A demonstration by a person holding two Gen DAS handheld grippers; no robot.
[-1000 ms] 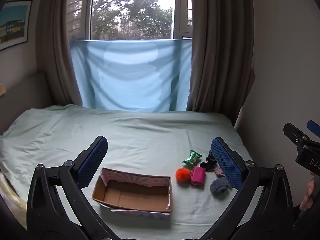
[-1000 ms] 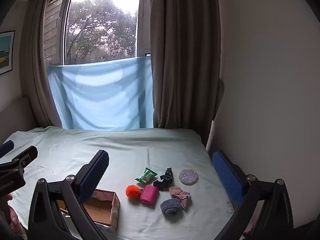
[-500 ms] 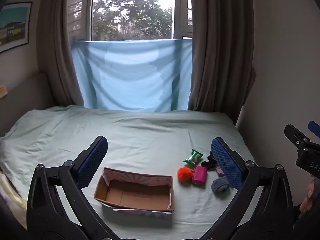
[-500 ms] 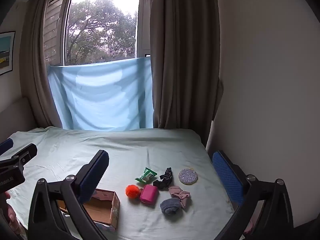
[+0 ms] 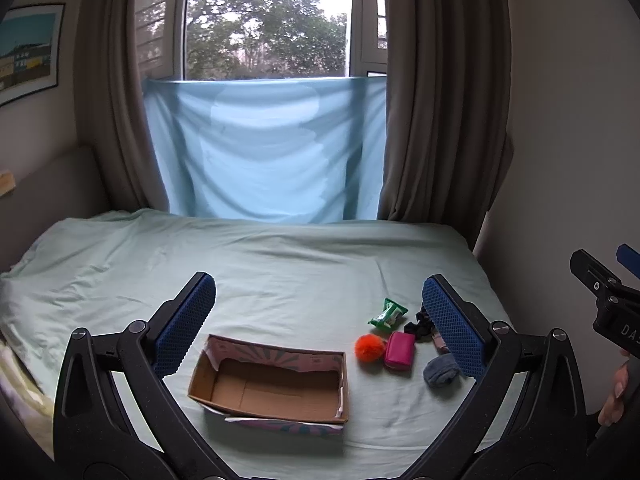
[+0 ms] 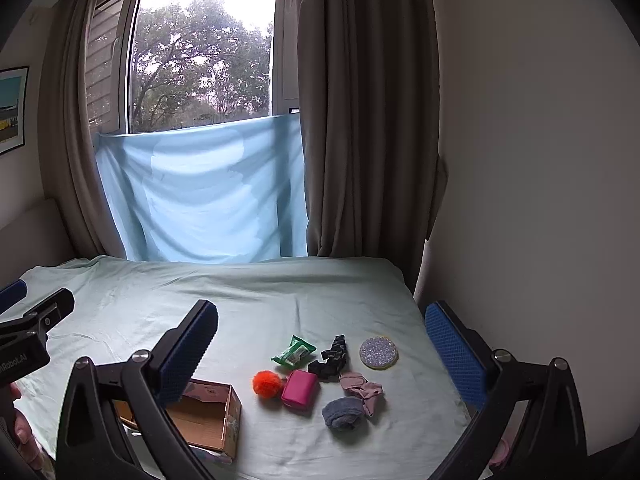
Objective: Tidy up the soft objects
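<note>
Bedsheet (image 5: 280, 280) clutter: left fingers (image 5: 452, 324) hide socks; both grippers gape wide, holding nothing.

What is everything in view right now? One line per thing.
box: 1, cardboard, empty, on the bed
pompom: 1, orange, right of box
pouch: 1, pink, beside pompom
packet: 1, green, behind pompom
rolled sock: 1, grey-blue, nearest
cloth: 1, pale pink
black fabric: 1, behind pouch
disc: 1, glittery, far right
bed: 1, pale green sheet
curtains: brown, by window
left hand-held gripper: open, above box
right hand-held gripper: open, above items
</note>
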